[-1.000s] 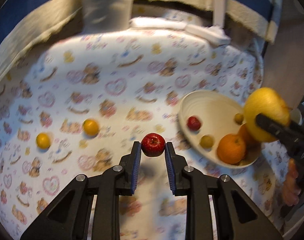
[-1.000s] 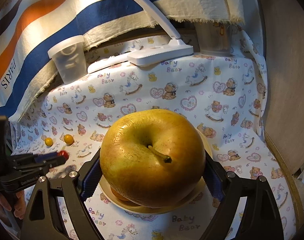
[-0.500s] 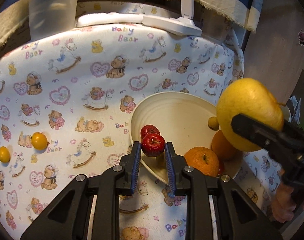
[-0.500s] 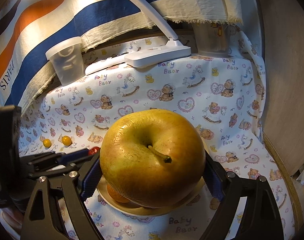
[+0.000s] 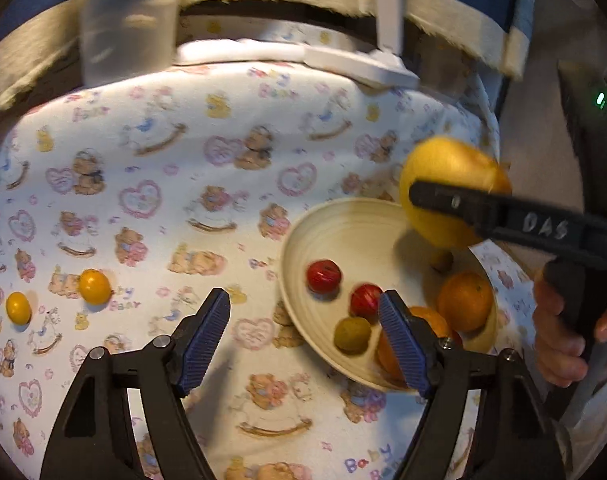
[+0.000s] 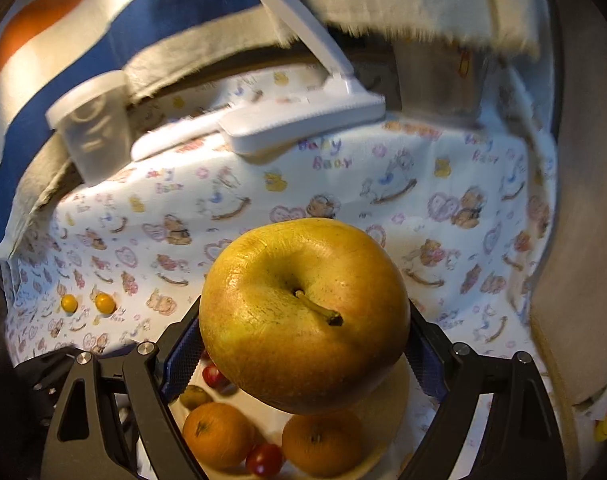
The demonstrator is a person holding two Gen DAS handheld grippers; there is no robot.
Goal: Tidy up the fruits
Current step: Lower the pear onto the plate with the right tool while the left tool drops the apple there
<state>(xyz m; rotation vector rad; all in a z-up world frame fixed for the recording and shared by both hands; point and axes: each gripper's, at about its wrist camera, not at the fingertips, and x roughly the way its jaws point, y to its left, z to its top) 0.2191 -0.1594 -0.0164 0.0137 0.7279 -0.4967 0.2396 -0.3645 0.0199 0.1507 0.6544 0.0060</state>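
Fruits, sorted lot, partly gathered in a cream bowl (image 5: 303, 236) on a table under a bear-and-heart printed cloth (image 5: 151, 168).

Bowl contents, left wrist view: two small red fruits (image 5: 323, 276), one of them (image 5: 365, 300) blurred and lying just beside the left gripper's right finger; one small olive-green fruit (image 5: 352, 334); two oranges (image 5: 465, 300) at the near right side, one (image 5: 431, 322) partly hidden behind the finger.

Large yellow pear-like fruit (image 6: 303, 312), stem toward the camera: clamped between the pads of the right gripper (image 6: 303, 356) and held in the air above the bowl's far right side, not touching the fruit below it. A hand (image 5: 559, 340) grasps this gripper's handle at the right edge.

Left gripper (image 5: 303, 340): its jaws have just been opening and stand wide apart, with nothing pressed between the blue ribbed pads (image 5: 203, 340). Bare cloth and the bowl's near left rim lie between the fingers.

Loose stock: two small yellow-orange fruits (image 5: 94, 286) on the cloth, well apart from the bowl to the left, the second (image 5: 18, 308) just beside the first.

Background: translucent plastic cup (image 5: 127, 28), white lamp base (image 5: 363, 66) and striped fabric (image 6: 163, 20) along the far edge.
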